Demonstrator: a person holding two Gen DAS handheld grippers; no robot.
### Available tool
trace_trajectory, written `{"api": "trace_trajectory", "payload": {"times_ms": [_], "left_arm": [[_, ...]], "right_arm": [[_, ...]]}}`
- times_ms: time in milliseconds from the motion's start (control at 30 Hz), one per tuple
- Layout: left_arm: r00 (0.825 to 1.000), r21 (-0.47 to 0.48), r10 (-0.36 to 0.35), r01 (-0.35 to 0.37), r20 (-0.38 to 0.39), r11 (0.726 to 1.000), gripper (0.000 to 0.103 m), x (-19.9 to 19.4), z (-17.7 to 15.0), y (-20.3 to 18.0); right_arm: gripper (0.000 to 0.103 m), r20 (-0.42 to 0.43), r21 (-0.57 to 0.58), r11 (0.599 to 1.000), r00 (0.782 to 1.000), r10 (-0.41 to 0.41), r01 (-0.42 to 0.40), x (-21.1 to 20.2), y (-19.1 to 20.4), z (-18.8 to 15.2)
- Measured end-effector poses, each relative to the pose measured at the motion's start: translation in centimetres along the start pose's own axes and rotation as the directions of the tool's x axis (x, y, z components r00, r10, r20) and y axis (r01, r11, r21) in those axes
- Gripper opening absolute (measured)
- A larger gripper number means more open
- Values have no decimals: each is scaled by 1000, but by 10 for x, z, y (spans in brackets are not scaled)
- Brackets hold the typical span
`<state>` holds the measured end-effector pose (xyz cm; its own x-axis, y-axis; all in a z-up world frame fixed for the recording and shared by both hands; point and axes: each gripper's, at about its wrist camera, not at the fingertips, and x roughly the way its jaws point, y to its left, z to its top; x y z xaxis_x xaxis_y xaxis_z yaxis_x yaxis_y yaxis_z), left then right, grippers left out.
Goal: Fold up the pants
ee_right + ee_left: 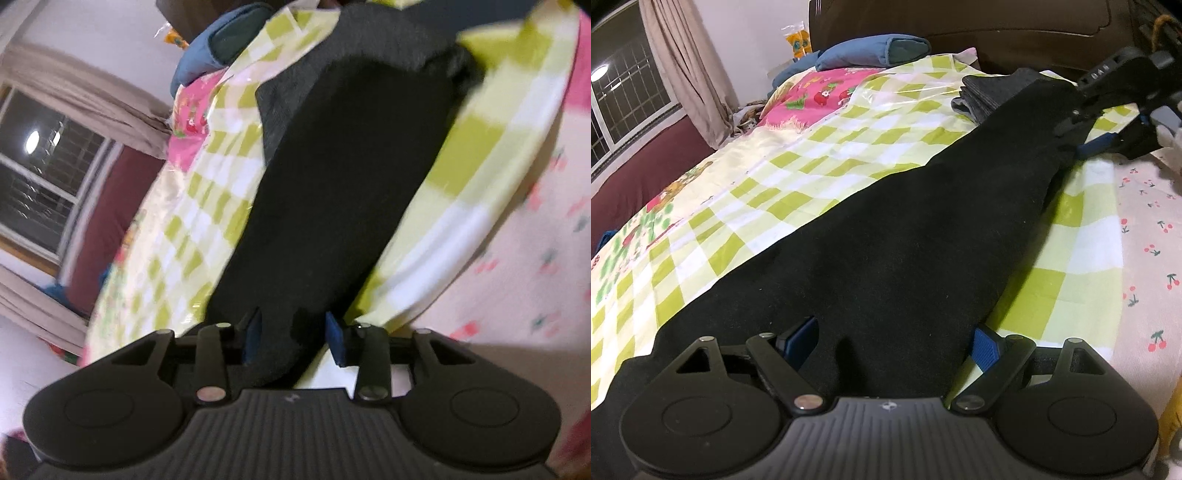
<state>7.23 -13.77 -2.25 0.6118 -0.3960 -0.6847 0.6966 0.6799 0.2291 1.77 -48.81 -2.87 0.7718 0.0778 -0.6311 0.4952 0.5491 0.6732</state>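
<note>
Black pants (905,236) lie stretched across a green and white checked sheet (820,147) on the bed. My left gripper (892,347) sits at the near end of the pants with its blue-padded jaws wide apart and the cloth between them. My right gripper (1086,133) shows at the far right end of the pants, its jaws on the cloth. In the right wrist view the pants (332,203) run away from my right gripper (295,338), whose jaws stand a little apart with a bunched fold between them.
A folded grey garment (990,92) lies at the far end of the pants. A blue pillow (871,51) and a dark headboard (997,22) are behind. A cherry-print sheet (1145,240) is to the right. Curtain and window (631,85) are at left.
</note>
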Motion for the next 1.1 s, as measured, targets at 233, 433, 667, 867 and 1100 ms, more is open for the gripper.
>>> {"api": "trace_trajectory", "payload": {"times_ms": [233,433,667,867,1100], "left_arm": [[1000,2,-15,15,12,1000,98,1,6,-5],[1000,-1,-29,29,7,1000,98,5,11,-9],[1000,23,-30,30,-2,999,98,9,17,-14],[999,8,-45,45,-9,999,98,16,28,-20],[998,45,-53,54,-28,998,98,24,35,-29]], "right_arm": [[47,87,-49,997,995,-53,58,-15,2,9],[53,85,30,998,995,-57,55,0,-31,32],[52,125,39,997,990,-65,60,4,-41,41],[74,143,21,1000,990,5,-8,19,-33,41],[55,122,37,994,988,94,-99,20,-37,32]]}}
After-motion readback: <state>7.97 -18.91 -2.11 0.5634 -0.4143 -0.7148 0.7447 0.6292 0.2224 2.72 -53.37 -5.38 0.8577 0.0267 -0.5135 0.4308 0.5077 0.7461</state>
